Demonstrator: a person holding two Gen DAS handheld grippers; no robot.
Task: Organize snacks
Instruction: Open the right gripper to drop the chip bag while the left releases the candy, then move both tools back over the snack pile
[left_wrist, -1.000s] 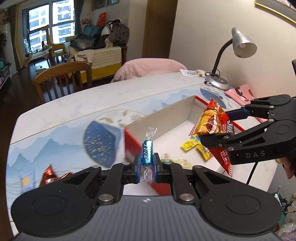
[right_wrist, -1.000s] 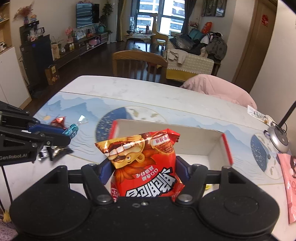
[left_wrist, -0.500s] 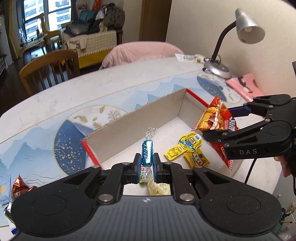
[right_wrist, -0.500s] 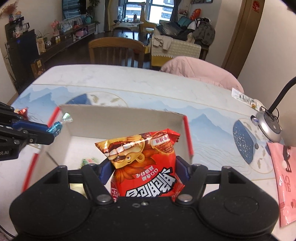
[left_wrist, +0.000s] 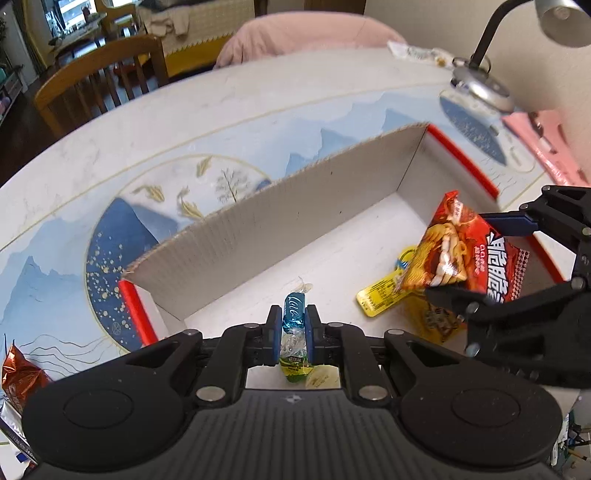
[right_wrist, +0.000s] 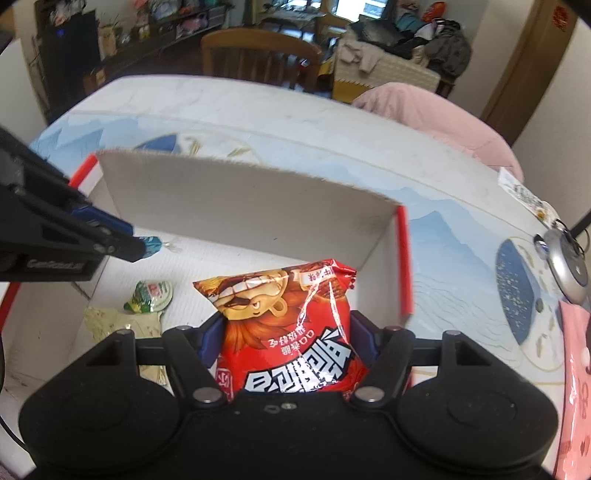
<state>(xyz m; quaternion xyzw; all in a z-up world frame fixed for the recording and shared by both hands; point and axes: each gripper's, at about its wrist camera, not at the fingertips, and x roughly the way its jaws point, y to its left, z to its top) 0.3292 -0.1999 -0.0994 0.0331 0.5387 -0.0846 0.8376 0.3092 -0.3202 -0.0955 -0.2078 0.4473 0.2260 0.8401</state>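
An open cardboard box (left_wrist: 295, 206) (right_wrist: 258, 206) with red edges lies on the table. My left gripper (left_wrist: 293, 319) is shut on a small blue wrapped candy (left_wrist: 293, 314), held upright over the box's near left part; the candy's tip (right_wrist: 152, 244) shows in the right wrist view. My right gripper (right_wrist: 286, 332) is shut on a red snack bag (right_wrist: 288, 325) (left_wrist: 469, 258), hanging over the box's right half. Inside the box lie yellow packets (left_wrist: 384, 299), a green packet (right_wrist: 149, 295) and a pale sachet (right_wrist: 122, 325).
More wrapped snacks (left_wrist: 18, 373) lie on the table left of the box. A desk lamp base (left_wrist: 484, 86) (right_wrist: 565, 258) and a pink booklet (left_wrist: 543, 144) sit right of it. A wooden chair (right_wrist: 258, 55) and a pink cushion (left_wrist: 306, 35) stand behind the table.
Both grippers have moved forward and down over the box, each still shut on its snack. The box now fills more of both views.
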